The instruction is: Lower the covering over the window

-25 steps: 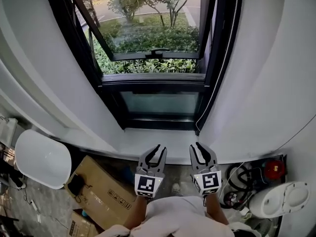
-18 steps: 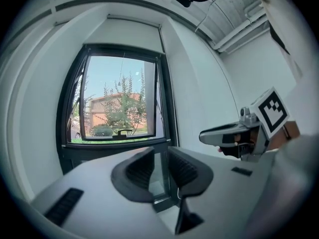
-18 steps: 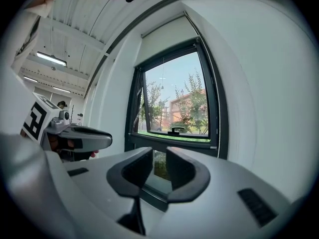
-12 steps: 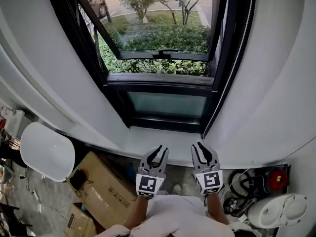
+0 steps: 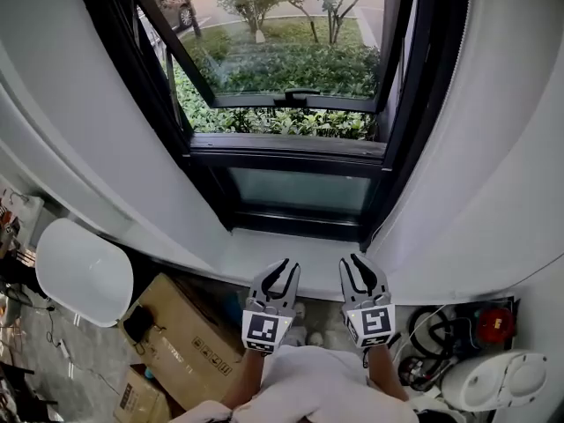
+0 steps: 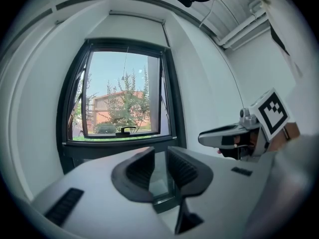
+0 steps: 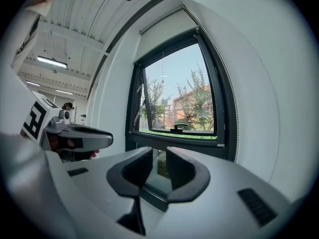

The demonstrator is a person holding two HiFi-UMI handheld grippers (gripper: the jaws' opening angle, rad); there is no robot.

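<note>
Dark-framed window (image 5: 282, 86) in a white recess, its upper sash tilted outward, glass fully exposed. The covering (image 6: 135, 18) – a pale blind, by the look of it – sits rolled up tight in a slim strip along the top of the opening, not yet lowered. A thin cord (image 6: 233, 83) runs down the wall to the right of the frame. Below, the white sill (image 5: 264, 254) lies bare.

Left gripper (image 5: 289, 267) and right gripper (image 5: 350, 263) are held side by side just short of the sill, pointing at the window. Each has its jaws apart with nothing between them.

The step in hand appears to be the approach. Done well, it likely means bringing the right gripper – the nearer one – across to the cord, closing squarely on that thin line so it does not slip, then drawing down in steady, even pulls. The open sash handle juts near the blind's path, and may be worth watching.
</note>
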